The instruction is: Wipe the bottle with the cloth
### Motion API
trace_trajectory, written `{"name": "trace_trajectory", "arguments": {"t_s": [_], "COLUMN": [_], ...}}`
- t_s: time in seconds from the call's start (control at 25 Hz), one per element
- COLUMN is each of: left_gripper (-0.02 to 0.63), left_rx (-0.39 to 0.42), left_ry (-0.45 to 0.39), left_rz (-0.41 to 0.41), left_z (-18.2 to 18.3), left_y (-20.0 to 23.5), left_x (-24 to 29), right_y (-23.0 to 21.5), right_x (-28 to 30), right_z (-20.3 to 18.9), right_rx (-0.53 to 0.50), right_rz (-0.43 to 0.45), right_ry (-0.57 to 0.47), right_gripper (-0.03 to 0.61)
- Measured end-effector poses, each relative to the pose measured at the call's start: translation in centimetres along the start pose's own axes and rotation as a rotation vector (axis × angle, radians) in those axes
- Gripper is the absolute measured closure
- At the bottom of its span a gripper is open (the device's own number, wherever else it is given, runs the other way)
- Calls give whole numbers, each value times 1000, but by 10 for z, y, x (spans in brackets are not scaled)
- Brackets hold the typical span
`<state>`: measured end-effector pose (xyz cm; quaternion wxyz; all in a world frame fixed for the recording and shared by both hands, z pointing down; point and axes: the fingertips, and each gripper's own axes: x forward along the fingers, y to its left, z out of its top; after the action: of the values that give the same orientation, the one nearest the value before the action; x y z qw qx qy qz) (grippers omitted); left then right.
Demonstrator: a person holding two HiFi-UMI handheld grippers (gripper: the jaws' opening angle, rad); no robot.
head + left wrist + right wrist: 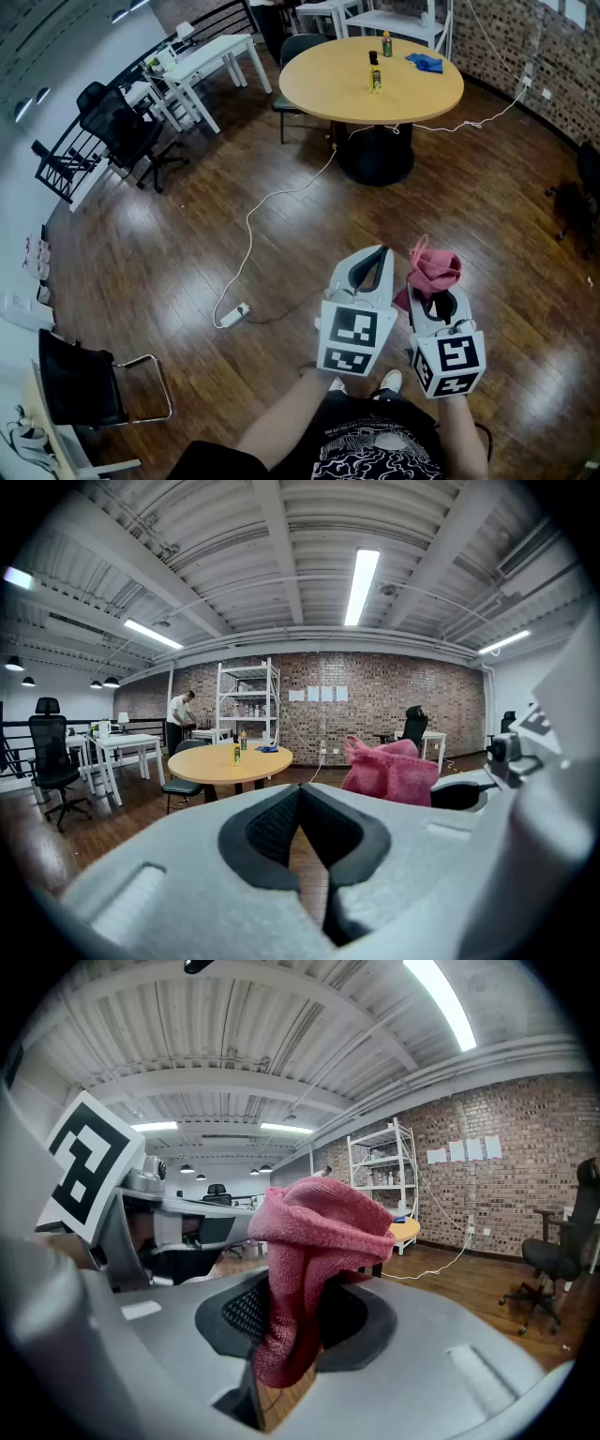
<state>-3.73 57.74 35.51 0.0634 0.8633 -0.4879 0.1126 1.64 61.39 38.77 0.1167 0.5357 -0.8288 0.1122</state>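
A yellow bottle (375, 80) stands on the round wooden table (319, 89) far ahead, with a second, orange-capped bottle (386, 43) and a blue cloth (425, 62) behind it. In the left gripper view the yellow bottle (236, 754) looks small on that table (211, 765). My right gripper (433, 291) is shut on a pink cloth (433, 266), which bunches up above its jaws (319, 1232). Beside it, my left gripper (379, 253) is shut with nothing in it (300, 799). Both grippers hover over the wooden floor, well short of the table.
A white power strip (232, 316) and its cable (272, 197) lie on the floor to the left ahead. A dark chair (302, 47) is tucked at the table. Office chairs (131, 131) and white desks (211, 56) stand at the far left. A person (178, 719) stands by shelving.
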Motion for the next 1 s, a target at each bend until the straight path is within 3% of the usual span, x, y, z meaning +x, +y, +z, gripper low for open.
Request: {"name": "trace_trajectory", "arguments": {"t_s": [0.68,1.0], "left_gripper": [611,611], "left_rx": [-37,-59], "left_ry": [21,28], "left_rz": [27,19], "left_z": [8,4], "left_y": [-48,-25], "left_x": [67,125], "right_y": [-76,-106], "right_x": [4,56], "right_z": [12,16], "right_rx": [-13,-25], "right_rz": [52,54], "right_ry": [-10,1], "right_gripper": [474,474]}}
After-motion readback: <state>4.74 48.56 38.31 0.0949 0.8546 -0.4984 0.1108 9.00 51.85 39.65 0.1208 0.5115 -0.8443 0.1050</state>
